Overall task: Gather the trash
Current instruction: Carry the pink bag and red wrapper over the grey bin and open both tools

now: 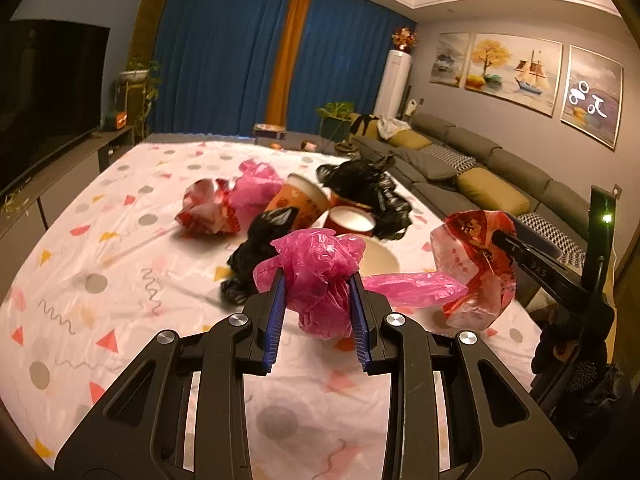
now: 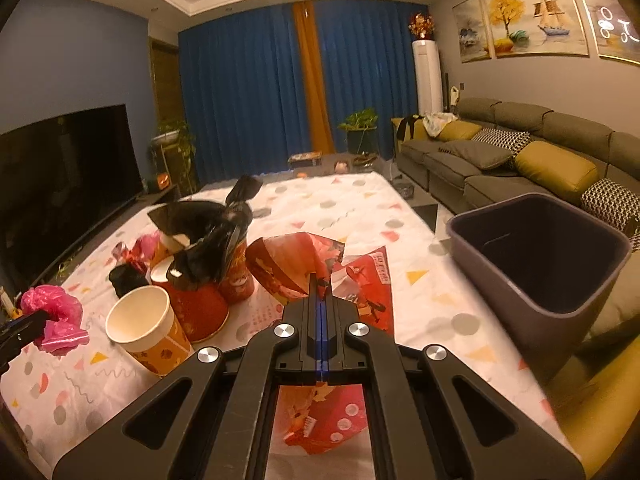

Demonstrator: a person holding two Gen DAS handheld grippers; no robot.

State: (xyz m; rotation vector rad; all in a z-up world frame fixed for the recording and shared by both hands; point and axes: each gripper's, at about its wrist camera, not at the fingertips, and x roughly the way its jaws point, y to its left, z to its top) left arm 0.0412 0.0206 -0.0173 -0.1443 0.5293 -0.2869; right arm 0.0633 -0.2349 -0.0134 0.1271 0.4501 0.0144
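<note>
While the left gripper (image 1: 318, 284) pinches a crumpled pink bag (image 1: 320, 276) above the table (image 1: 80, 272), the right gripper (image 2: 321, 284) is pressed together on a red printed wrapper (image 2: 296, 260), also lifted. Beyond: white-lined paper cup (image 2: 140, 320) lying tilted, red cups (image 2: 200, 308), black bags (image 2: 208, 232) piled together. Dark bin (image 2: 536, 280) sits at the table's right edge, beside the sofa (image 2: 520, 160).

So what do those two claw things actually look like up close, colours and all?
Both are alike: the left gripper and the right gripper are matte black plastic frames with triangular cut-outs, jointed by round silver bolts. Each ends in two narrow fingers lined with ribbed blue pads. Seen from the left camera, the right one bears small pale lettering and sits near a tiny green light. No sleeves or cables show.
</note>
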